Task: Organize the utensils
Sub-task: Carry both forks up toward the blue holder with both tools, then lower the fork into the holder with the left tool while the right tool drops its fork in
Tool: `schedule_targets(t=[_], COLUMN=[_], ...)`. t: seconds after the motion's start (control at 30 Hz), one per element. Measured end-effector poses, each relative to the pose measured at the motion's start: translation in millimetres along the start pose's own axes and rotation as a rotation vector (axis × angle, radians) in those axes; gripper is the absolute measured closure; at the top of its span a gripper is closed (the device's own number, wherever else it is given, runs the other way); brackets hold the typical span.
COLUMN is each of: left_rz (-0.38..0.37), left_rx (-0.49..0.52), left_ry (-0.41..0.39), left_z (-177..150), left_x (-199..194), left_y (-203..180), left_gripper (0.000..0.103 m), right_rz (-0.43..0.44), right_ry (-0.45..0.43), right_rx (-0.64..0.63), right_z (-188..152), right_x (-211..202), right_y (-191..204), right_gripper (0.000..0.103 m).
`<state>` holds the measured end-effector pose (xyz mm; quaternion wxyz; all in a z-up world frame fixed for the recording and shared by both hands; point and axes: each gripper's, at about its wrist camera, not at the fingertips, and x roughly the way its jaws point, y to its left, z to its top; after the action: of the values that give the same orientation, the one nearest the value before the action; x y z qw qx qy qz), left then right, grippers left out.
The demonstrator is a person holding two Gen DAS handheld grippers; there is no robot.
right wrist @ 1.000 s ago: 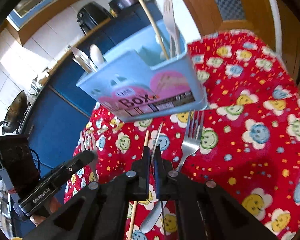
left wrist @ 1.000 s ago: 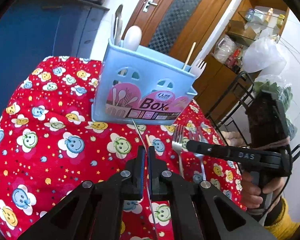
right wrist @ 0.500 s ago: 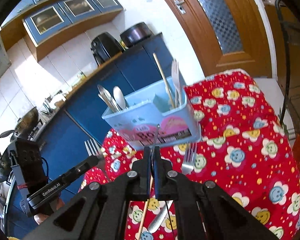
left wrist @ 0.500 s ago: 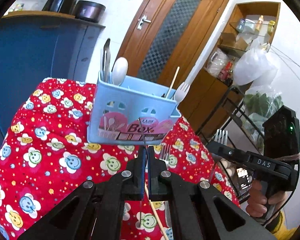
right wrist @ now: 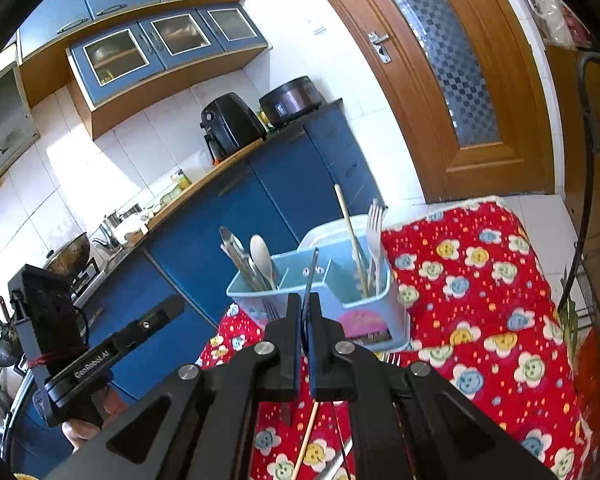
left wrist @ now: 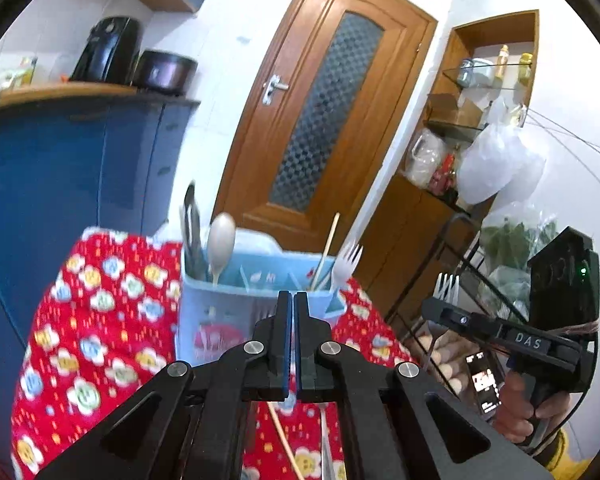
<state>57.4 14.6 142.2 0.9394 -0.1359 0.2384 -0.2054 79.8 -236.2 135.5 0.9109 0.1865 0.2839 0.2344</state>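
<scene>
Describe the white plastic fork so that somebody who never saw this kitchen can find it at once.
On the red cloth stands a light blue box. Look in its right end compartment, as the right wrist view shows it, where the white fork stands upright, prongs up. Beside it rises a plain wooden stick; the metal utensils and the pale spoon stand in the opposite end.

Both grippers are matte black with silver screw heads on their linkages and blue-edged pads; the left gripper [right wrist: 172,308] reads "GenRobot.AI", the right gripper [left wrist: 432,308] "DAS", red cord wrapping both, with a yellow sleeve [left wrist: 568,446]
</scene>
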Motion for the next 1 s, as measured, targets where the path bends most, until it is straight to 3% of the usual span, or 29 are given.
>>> schedule_targets(t=[0.2,0.53,0.63,0.77,1.0], left_rz=[0.001,0.054,0.062,0.076,0.108], left_rx=[0.045,0.028,0.042,0.084,0.154], left_ry=[-0.007,0.168,0.209,0.245,0.346], left_z=[16,-15,-25,-37,-65], left_x=[2,40,52,67,102], left_y=[-13,-5,-6,-13,-22], left_gripper=[0.103,0.097,0.091,0.064,0.064], right_rz=[0.016,0.012,0.009,0.006,0.013], right_ry=[-0.008,0.014,0.014,0.02,0.028], right_rx=[-0.009,0.032,0.043,0.054,0.075], right_z=[8,1,-1,-4,-9], right_x=[5,7,5,3,1], right_y=[1,-17,-22,-28,-38], right_gripper=[0.099,0.099,0.099,0.099,0.099])
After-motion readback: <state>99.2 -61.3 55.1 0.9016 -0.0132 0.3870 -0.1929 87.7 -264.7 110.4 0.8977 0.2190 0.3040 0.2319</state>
